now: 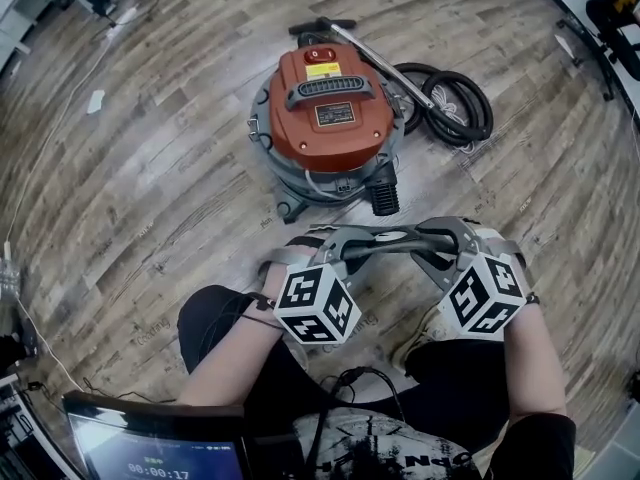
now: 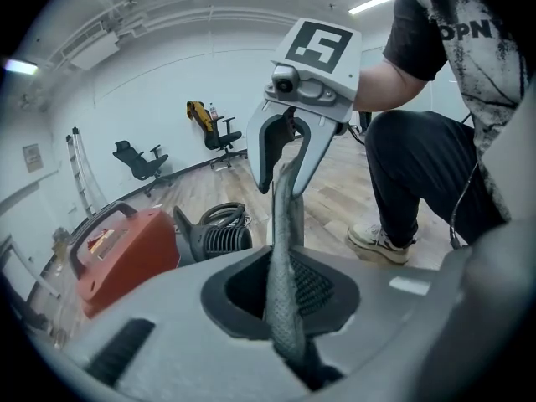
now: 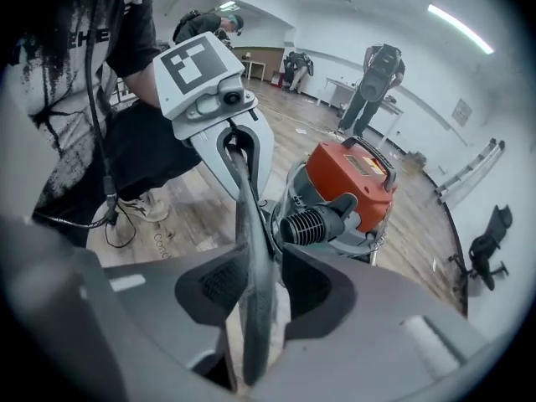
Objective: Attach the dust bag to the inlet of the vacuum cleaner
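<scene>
Person squats on the wood floor (image 1: pixel 140 168) with a claw in each hand. Both claws are low and near the vacuum cleaner (image 1: pixel 325 108).

Left claw (image 2: pixel 280 287): narrow, pinched on one end of the dust bag (image 1: pixel 392 239). The bag shows only as a flat grey band, edge-on, spanning from one claw to the other above the floor.

Middle: the bag hangs close in front of the black ribbed inlet (image 1: pixel 385 193) at the foot of the orange-topped drum, and looks apart from it. I cannot make out the bag's opening or collar from here.

Right claw (image 3: pixel 260 287): jaws partway apart. The bag's other end sits between them, against one pad with a clear gap to the other, so there is no real grip on this side.

Far right: hose (image 1: pixel 450 103) coiled on the floor beyond the drum, out of the way.

Step in hand, as I read it: bringing the bag's mouth to the inlet. To do it well:
- The right claw needs a firm hold first, or the left carries everything and the bag may swing.
- Turn the opening square to the stub.
- Approach along the stub's line and press evenly from both sides.
- A skewed push would likely buckle the fabric rather than seat it.
</scene>
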Demonstrator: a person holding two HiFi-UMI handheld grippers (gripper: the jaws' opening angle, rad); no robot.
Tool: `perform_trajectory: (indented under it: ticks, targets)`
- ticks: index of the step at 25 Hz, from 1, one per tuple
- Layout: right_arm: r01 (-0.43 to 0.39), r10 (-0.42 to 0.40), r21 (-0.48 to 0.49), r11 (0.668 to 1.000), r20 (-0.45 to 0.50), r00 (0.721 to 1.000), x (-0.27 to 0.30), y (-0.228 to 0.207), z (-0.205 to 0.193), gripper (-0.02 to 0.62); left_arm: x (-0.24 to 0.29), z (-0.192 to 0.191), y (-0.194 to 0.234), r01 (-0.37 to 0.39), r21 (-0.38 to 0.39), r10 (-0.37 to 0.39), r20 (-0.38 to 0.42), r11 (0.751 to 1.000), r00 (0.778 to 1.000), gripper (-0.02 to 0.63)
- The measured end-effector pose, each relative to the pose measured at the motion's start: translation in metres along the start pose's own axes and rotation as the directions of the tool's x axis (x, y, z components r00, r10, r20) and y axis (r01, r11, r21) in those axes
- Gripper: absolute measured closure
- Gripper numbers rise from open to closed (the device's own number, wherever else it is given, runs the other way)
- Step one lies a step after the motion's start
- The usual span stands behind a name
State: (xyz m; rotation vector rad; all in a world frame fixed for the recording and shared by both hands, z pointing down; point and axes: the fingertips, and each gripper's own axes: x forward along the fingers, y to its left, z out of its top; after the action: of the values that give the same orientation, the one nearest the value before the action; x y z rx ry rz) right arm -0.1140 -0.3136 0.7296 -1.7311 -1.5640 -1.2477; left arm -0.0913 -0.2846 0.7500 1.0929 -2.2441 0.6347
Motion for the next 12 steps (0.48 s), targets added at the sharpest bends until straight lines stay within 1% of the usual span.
perform_trajectory:
  ticks: [1,2,4,7,9,12]
  targets:
    - [0.003,-0.003,-0.002,1.0,-0.001,1.0,0.002,-0.002,0.001,0.493,0.0,0.0,0.002,-0.003,-0.004,0.004,0.003,1.0,1.0,0.577]
    - [0.005,-0.005,0.0,1.0,0.0,1.0,0.003,-0.004,0.002,0.514,-0.001,-0.001,0.004,-0.006,-0.012,0.006,0.006,1.0,1.0,0.577]
    - [0.007,-0.007,0.009,1.0,-0.002,1.0,0.006,-0.006,0.003,0.529,-0.001,-0.003,0.007,-0.007,-0.031,0.008,0.012,0.999,1.0,0.577]
    - [0.025,-0.024,0.021,0.999,-0.015,1.0,0.011,-0.01,0.0,0.522,0.002,-0.006,0.011,-0.013,-0.044,0.013,0.009,0.999,1.0,0.577]
    - [0.035,-0.034,0.01,0.999,-0.029,0.999,0.015,-0.01,-0.004,0.517,0.005,-0.008,0.011,-0.02,-0.024,0.02,-0.007,1.0,1.0,0.577]
    - [0.013,-0.014,-0.02,1.0,-0.05,0.999,0.023,-0.004,-0.011,0.517,0.01,-0.013,0.008,-0.019,0.004,0.019,-0.029,1.0,0.999,0.577]
